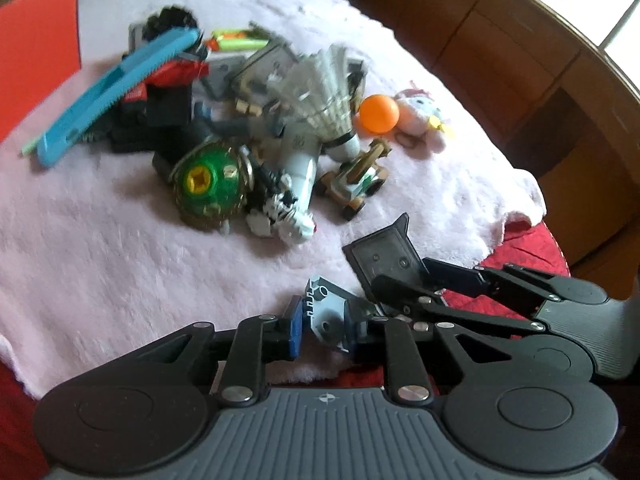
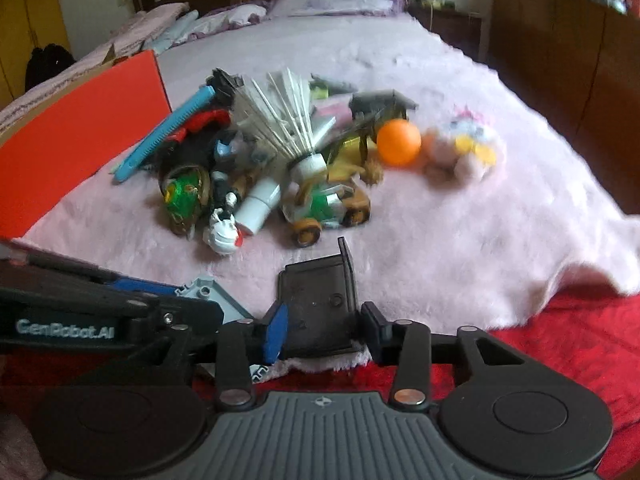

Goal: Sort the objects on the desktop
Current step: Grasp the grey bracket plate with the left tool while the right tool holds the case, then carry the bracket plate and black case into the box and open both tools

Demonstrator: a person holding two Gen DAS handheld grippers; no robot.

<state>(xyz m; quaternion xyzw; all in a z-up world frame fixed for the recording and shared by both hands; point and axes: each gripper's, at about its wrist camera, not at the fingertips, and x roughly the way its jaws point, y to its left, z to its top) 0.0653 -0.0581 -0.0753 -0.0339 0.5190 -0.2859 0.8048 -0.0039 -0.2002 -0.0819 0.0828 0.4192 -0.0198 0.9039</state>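
- On a pale pink fuzzy blanket spread over a red cover, a pile of small toys and desk items lies at about twelve o'clock from both grippers.
- At ten o'clock in the left wrist view, a blue comb leans across the pile, with a red card beyond it.
- Near the pile's middle sit a green round toy, a white shuttlecock and a small wheeled toy car.
- At one o'clock, an orange ball touches a pink plush toy.
- Closest in, the left gripper has its blue pads pressed against a light grey plastic piece, gripping it just above the blanket's edge.
- Just right of it, the right gripper is clamped on a flat black plastic piece, held tilted upward over the blanket's near edge.
- Both held pieces sit side by side, well apart from the pile.
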